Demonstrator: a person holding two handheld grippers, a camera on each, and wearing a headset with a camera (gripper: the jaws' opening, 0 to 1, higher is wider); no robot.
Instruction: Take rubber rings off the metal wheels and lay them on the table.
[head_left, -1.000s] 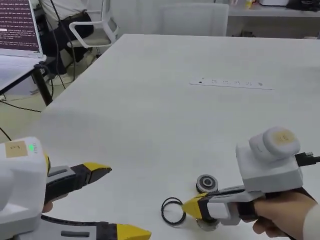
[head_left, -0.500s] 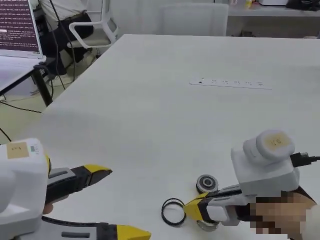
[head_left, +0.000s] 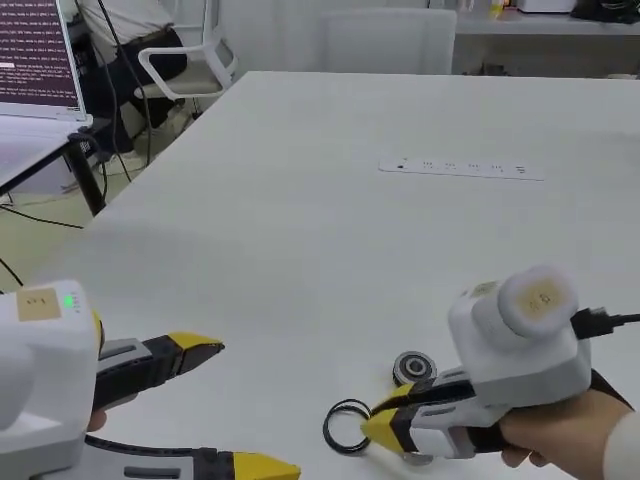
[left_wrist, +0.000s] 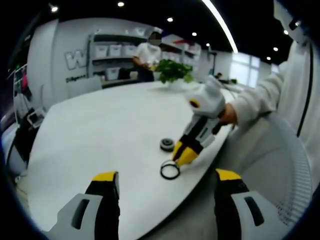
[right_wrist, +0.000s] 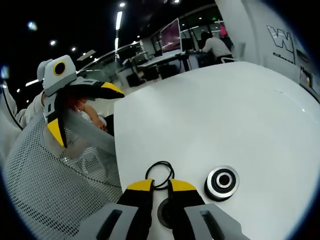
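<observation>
A loose black rubber ring (head_left: 345, 426) (right_wrist: 160, 175) (left_wrist: 170, 170) lies flat near the table's front edge. My right gripper (head_left: 372, 428) (right_wrist: 162, 186) (left_wrist: 183, 155) has its jaws close together, tips at the ring's near edge; I cannot tell if they pinch it. Under its jaws sits a metal wheel (right_wrist: 164, 213), mostly covered. A second wheel (head_left: 413, 368) (right_wrist: 222, 183) (left_wrist: 166, 144), with a black rim, lies just beyond it. My left gripper (head_left: 260, 407) (left_wrist: 166, 176) (right_wrist: 90, 117) hovers wide open at the front left, holding nothing.
The white table (head_left: 300, 220) stretches far ahead, with a white power strip (head_left: 460, 167) near its far side. A monitor (head_left: 35, 50) and office chair (head_left: 190, 60) stand at the left. A mesh chair back (right_wrist: 50, 190) is close by the front edge.
My right gripper has shifted a little to the left and rolled, bringing its tips onto the ring's edge. The ring, the wheels and the left gripper stay put.
</observation>
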